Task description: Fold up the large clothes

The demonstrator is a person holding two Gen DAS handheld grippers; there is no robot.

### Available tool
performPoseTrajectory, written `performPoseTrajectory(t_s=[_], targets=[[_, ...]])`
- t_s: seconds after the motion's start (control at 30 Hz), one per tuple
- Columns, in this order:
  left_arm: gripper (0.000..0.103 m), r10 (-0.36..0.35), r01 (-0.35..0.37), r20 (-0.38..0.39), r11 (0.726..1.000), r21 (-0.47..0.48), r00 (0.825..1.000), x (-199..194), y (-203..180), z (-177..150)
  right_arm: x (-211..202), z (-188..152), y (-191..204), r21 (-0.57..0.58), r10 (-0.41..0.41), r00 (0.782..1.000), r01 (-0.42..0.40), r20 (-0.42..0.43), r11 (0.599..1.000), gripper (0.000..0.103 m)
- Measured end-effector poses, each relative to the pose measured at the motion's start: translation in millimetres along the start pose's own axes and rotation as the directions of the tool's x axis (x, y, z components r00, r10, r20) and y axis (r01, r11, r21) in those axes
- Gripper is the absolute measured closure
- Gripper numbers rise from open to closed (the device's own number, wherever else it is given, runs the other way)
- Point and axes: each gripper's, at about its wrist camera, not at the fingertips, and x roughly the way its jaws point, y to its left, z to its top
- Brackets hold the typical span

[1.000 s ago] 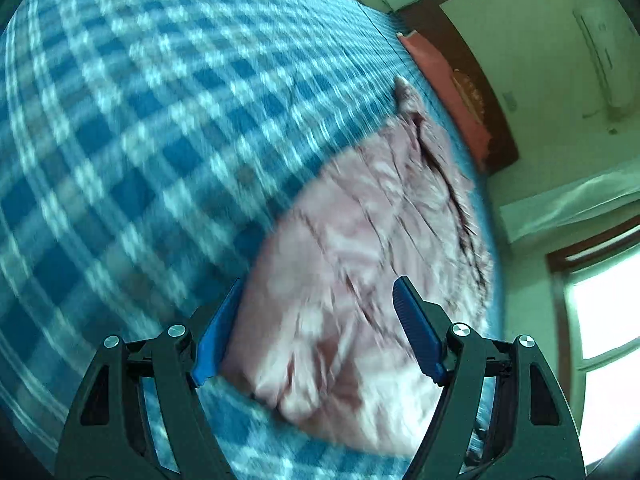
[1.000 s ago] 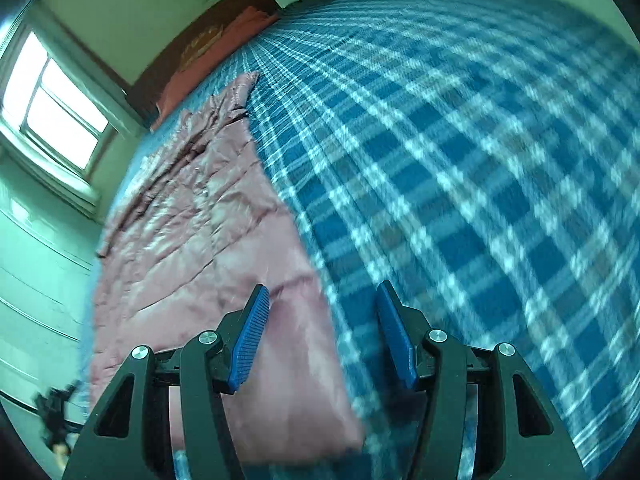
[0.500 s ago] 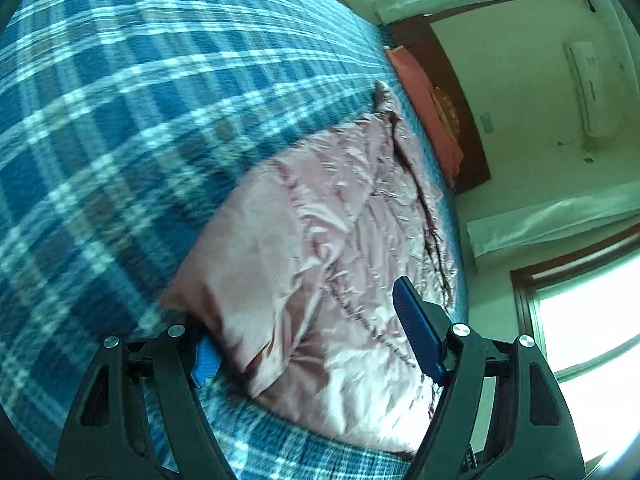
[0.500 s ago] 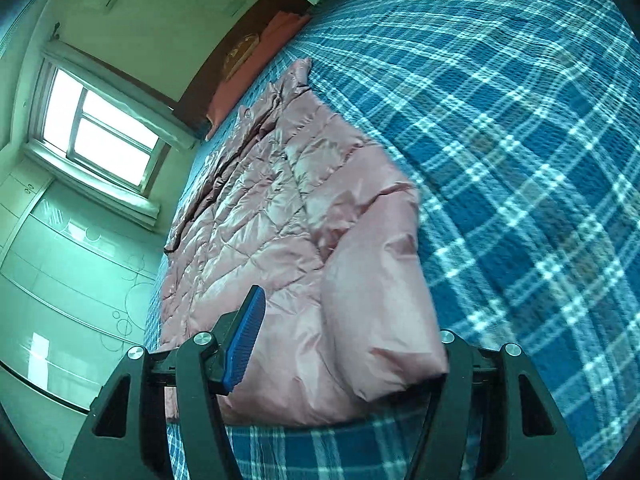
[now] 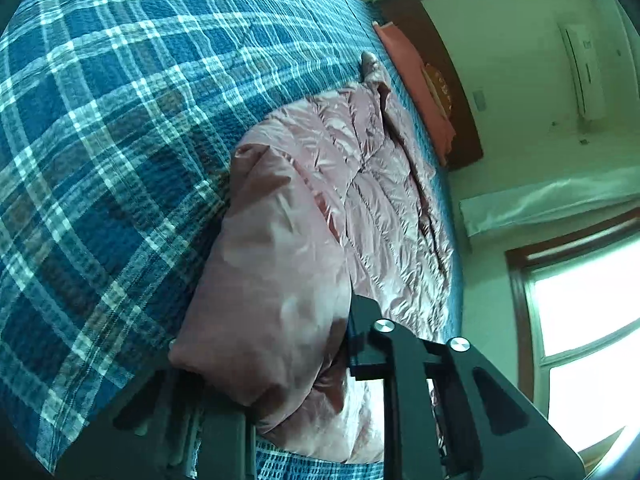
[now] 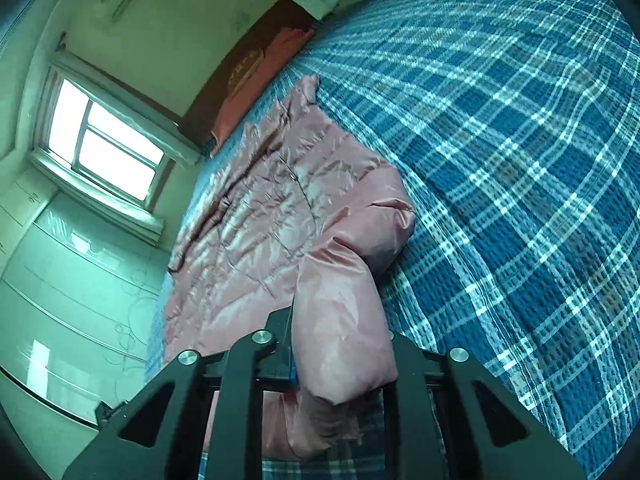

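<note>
My left hand-held gripper (image 5: 264,364) is closing, jaws pinching a bunched fold of the pink jacket (image 5: 360,184). My right hand-held gripper (image 6: 340,360) is closing on the jacket (image 6: 260,216) edge too. The jacket stretches ahead of both, flat on the plaid bed (image 5: 100,120).
</note>
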Motion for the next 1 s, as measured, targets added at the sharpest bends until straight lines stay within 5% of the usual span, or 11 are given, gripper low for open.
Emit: performPoseTrajectory(t_s=[0.4, 0.73, 1.0], targets=[[0.094, -0.132, 0.125, 0.054, 0.985, 0.118, 0.990, -60.1, -44.2, -9.3, -51.6, 0.0, 32.5, -0.061, 0.121, 0.992, -0.119, 0.034, 0.991, 0.091], [0.094, -0.168, 0.158, 0.033, 0.966, 0.205, 0.985, -133.0, -52.1, -35.3, -117.2, -27.2, 45.3, -0.098, 0.158, 0.987, -0.156, 0.007, 0.983, 0.091], [0.094, -0.208, 0.196, 0.029, 0.954, 0.228, 0.978, -134.2, -77.4, -20.0, -73.7, 17.3, 73.2, -0.125, 0.232, 0.972, -0.227, 0.029, 0.966, 0.091]])
